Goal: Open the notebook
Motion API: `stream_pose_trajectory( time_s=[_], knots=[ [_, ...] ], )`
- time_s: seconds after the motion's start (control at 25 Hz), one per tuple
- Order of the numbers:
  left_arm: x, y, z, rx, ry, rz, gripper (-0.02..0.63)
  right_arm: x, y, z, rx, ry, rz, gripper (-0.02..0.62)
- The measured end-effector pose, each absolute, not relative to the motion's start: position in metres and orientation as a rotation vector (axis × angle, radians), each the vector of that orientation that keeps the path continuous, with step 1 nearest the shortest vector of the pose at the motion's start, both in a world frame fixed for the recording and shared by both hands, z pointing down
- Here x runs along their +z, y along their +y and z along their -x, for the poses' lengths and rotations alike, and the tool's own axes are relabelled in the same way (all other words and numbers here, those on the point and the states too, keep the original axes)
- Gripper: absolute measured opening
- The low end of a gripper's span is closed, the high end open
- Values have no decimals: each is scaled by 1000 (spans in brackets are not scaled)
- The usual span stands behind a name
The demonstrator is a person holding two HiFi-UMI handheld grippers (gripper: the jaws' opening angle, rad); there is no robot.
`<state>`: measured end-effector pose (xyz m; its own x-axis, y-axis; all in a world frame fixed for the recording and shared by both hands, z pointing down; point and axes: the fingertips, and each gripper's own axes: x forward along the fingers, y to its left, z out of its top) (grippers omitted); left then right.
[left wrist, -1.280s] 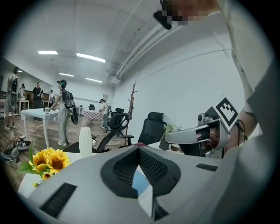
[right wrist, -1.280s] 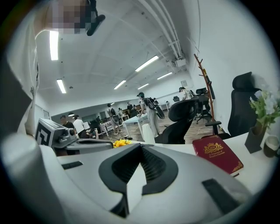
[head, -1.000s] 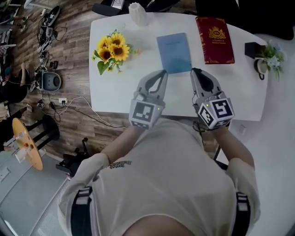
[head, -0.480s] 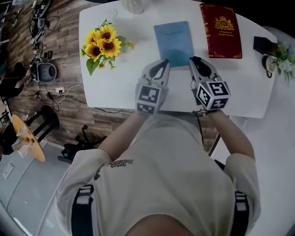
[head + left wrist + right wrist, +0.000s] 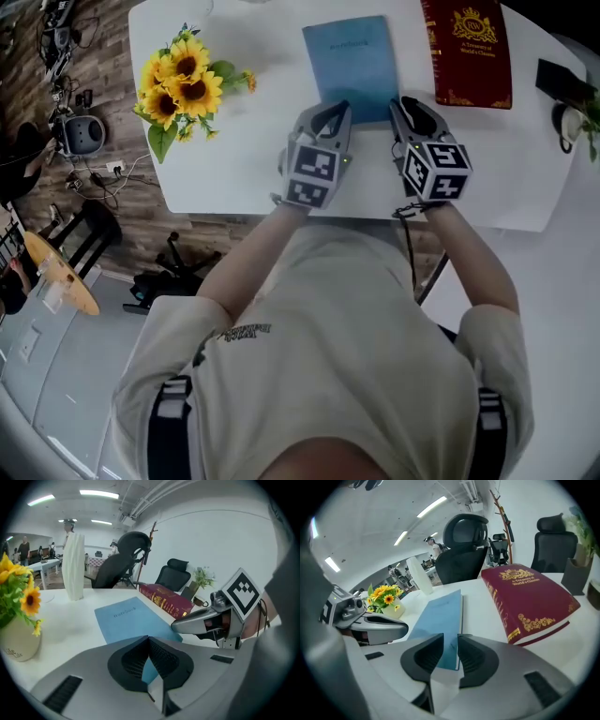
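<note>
A closed blue notebook (image 5: 352, 58) lies flat on the white table (image 5: 244, 159), also seen in the left gripper view (image 5: 129, 620) and the right gripper view (image 5: 440, 616). My left gripper (image 5: 335, 110) hovers at its near left corner, with the jaws shut and nothing held (image 5: 148, 639). My right gripper (image 5: 406, 103) is at the near right corner. Its jaws (image 5: 450, 641) are opening, a narrow gap shows between the pads, and the notebook's corner lies just beyond them, not gripped.
A thick red book (image 5: 466, 52) lies just right of the notebook. Sunflowers in a pot (image 5: 180, 86) stand at the left. A tall white vase (image 5: 74, 566) stands at the far side, with office chairs (image 5: 461, 545) beyond. A dark box (image 5: 562, 80) sits at the right edge.
Both grippers have come down and forward to the notebook's near edge. The right gripper's jaws, shut before, now stand slightly apart.
</note>
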<state>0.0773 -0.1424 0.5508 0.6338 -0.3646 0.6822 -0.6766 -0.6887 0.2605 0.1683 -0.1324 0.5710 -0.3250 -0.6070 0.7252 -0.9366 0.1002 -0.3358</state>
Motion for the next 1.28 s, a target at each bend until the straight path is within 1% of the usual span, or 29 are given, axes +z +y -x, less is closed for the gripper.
stream_pose_trajectory(
  time_s=[0.12,0.16,0.2,0.36,0.44,0.64,0.8,0.92,1.0,1.12,1.28],
  knots=[
    [571,-139,-81,898,-765,-2320,2,586,-129,-168,1156,-1957,-1479,97],
    [577,-138,-82,920,-753,-2310,2,590,-129,-166,1171,-1955,-1469,129],
    [582,-137,-82,938,-740,-2298,2,593,-128,-166,1187,-1953,-1463,133],
    [591,-137,-82,934,-717,-2279,2,597,-128,-166,1235,-1950,-1471,133],
    [591,-137,-82,920,-726,-2290,2,596,-128,-164,1233,-1955,-1477,109],
    [584,-137,-80,898,-749,-2296,2,584,-128,-163,1226,-1965,-1507,100],
    [564,-140,-69,861,-787,-2313,2,554,-131,-156,1145,-2033,-1526,81],
    [545,-143,-55,826,-829,-2323,2,523,-134,-136,1054,-2140,-1488,76],
    [532,-144,-43,805,-860,-2328,2,504,-133,-112,989,-2230,-1417,61],
    [514,-144,-21,772,-908,-2321,2,485,-130,-68,906,-2354,-1274,63],
    [487,-144,13,688,-984,-2285,2,483,-125,-15,812,-2463,-1058,109]
  ],
)
